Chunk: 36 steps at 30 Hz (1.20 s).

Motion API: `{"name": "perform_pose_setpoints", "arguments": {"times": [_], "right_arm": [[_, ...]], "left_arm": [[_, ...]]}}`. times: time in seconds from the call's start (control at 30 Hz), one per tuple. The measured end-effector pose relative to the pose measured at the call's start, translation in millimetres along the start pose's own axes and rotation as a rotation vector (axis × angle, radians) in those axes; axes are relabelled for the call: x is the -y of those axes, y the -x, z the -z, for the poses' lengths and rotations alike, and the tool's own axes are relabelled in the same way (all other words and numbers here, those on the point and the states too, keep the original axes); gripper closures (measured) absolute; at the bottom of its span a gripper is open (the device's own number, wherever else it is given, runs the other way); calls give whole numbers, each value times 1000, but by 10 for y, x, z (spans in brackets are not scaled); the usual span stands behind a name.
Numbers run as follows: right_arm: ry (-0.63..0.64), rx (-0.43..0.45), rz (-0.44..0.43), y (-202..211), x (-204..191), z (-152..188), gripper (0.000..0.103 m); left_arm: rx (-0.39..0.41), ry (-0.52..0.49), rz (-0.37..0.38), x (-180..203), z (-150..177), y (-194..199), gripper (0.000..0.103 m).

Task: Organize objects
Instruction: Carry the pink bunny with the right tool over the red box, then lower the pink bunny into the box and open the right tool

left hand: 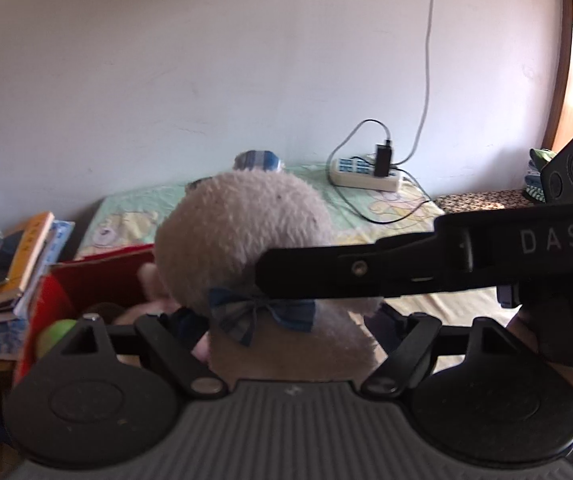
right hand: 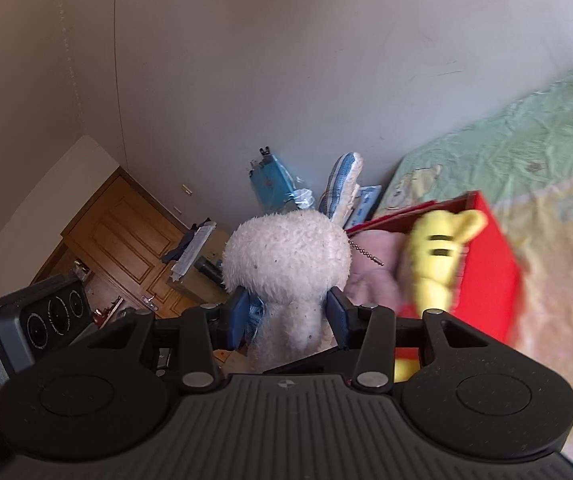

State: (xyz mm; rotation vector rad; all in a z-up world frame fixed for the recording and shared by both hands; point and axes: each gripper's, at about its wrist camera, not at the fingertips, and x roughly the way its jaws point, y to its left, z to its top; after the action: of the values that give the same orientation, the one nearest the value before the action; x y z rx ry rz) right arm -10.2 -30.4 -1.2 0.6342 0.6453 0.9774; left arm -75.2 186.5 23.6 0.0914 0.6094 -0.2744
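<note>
Two handheld grippers are carrying one white plush toy [right hand: 286, 256] between them, above a bed covered with a green cartoon-print sheet [left hand: 350, 204]. In the right wrist view, the right gripper [right hand: 288, 320] is clamping the toy's narrow neck, its blue pads [right hand: 240, 314] pressing in from both sides, with the fluffy round head rising just beyond them. In the left wrist view, the left gripper [left hand: 286, 320] is sitting around the toy's body below a blue plaid bow [left hand: 262, 310]; its fingertips are hidden behind the plush, so whether it is squeezing cannot be told.

The toy's long axis is running upright, away from both tools. The red box [right hand: 494, 276] is lying just beyond and below it, to the right in the right wrist view, already holding a yellow striped plush [right hand: 438, 252] and a pink one [right hand: 370, 276]. The right gripper looks nearer the box.

White letters reading "DAS" [left hand: 550, 239] are showing on the right gripper's black arm crossing the left wrist view.
</note>
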Motion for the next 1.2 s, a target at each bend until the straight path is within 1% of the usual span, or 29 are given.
{"name": "perform_pose_setpoints", "arguments": {"times": [0.13,0.3,0.43,0.6,0.63,0.7,0.73,0.83,1.0,1.03,1.07,1.13,1.2], "right_arm": [[-3,4,5,-397,-119,45,57],[-15,13,31,-780,-187,110,57],[-31,4,82,-1003,-180,170,57],[-37,-1,200,-1202,-135,215,57],[-50,-3,207,-1230,-107,217,57],[-71,-5,205,-1263,-100,233,58],[-68,-7,210,-1272,-109,237,58],[-45,-23,235,-1349,-170,293,57],[-66,-20,255,-1271,-228,320,57],[-76,-8,257,-1223,-236,320,55],[-80,7,261,-1165,-252,311,50],[-69,37,287,-1037,-302,293,44],[-52,73,317,-886,-353,284,42]], "left_arm": [[-8,-15,-14,-420,41,-1,22],[-26,-52,-23,-816,91,-101,20],[-61,-60,-23,-1069,165,-253,18],[-113,-33,-16,-1294,272,-445,16],[-118,-28,-14,-1318,284,-474,14],[-112,-37,-13,-1325,306,-464,13],[-110,-41,-9,-1322,306,-461,11],[-113,-55,-13,-1297,332,-450,10],[-111,-57,-21,-1296,348,-369,5],[-109,-56,-30,-1295,343,-351,5],[-110,-56,-41,-1291,337,-333,4],[-112,-55,-61,-1280,317,-296,4],[-115,-55,-79,-1255,289,-258,4]]}}
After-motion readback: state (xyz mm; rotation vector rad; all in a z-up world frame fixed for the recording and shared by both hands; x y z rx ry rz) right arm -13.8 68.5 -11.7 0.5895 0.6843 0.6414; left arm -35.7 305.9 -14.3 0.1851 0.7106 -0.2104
